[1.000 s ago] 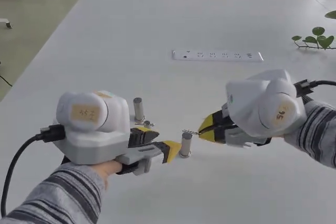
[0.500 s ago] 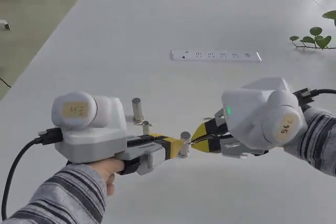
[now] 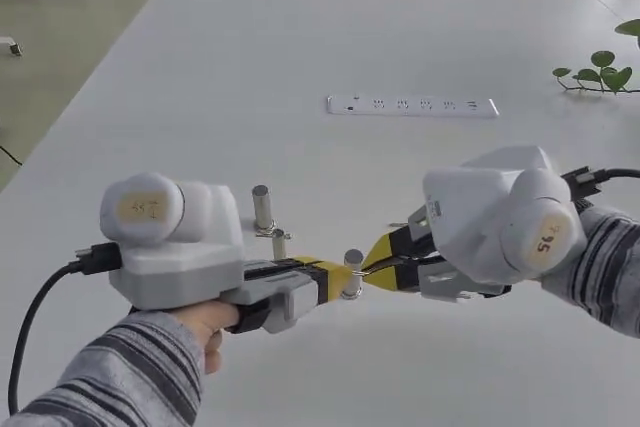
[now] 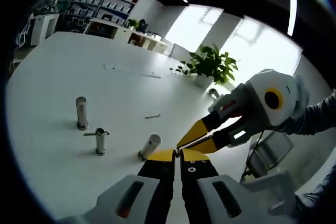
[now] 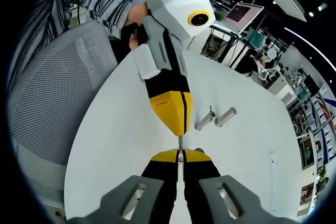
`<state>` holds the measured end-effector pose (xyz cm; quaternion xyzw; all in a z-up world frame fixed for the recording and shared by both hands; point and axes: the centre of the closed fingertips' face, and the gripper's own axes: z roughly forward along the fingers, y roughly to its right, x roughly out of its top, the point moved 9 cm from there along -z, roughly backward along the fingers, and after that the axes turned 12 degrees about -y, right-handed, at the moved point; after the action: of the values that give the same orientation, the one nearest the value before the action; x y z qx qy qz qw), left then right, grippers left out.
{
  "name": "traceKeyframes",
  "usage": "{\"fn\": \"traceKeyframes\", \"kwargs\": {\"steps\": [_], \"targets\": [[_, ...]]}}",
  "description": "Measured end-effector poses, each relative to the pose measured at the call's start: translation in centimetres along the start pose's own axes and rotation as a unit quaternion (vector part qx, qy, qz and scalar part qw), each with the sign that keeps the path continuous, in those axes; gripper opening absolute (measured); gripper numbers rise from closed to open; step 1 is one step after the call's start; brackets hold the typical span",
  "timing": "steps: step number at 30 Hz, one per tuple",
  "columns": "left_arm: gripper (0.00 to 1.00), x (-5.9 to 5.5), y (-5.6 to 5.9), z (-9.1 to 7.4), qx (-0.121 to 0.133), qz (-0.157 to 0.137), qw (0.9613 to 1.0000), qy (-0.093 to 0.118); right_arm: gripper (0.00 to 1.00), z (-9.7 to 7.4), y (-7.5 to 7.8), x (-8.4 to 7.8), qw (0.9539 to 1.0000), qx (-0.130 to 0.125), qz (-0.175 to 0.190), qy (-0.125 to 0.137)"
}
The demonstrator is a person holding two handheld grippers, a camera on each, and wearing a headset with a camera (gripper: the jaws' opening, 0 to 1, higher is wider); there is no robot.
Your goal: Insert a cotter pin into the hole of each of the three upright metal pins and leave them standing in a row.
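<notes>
In the head view, three pins stand on the white tabletop: the far pin, the middle pin just beside it with one cotter through its top, and the near pin apart to the right, between the two grippers. The left gripper has its fingers pressed together, with the tips against the near pin's left side. The right gripper comes from the other side, its fingers clenched on a second cotter level with that pin's top. Bare tabletop runs from the pins to one power strip. One plant sits at the right edge, and the left edge falls away to floor. In the left gripper view, the three pins stand left of the closed fingers, the near one just beside them. A third, loose cotter lies flat beyond them, with wide open surface all round. In the right gripper view, the held cotter points straight from the fingers to the left gripper's yellow tips. I cannot tell whether those grip it. The tabletop edge curves past a mesh chair.
</notes>
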<state>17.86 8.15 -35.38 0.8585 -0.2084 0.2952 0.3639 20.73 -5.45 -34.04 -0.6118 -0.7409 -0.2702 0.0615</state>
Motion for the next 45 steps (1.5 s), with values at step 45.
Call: {"fn": "traceKeyframes", "kwargs": {"steps": [45], "targets": [[0.00, -1.4, 1.4, -0.8, -0.044, 0.234, 0.9701, -0.045, 0.03, 1.6, -3.2, -2.4, 0.9426, 0.171, 0.262, 0.116]]}}
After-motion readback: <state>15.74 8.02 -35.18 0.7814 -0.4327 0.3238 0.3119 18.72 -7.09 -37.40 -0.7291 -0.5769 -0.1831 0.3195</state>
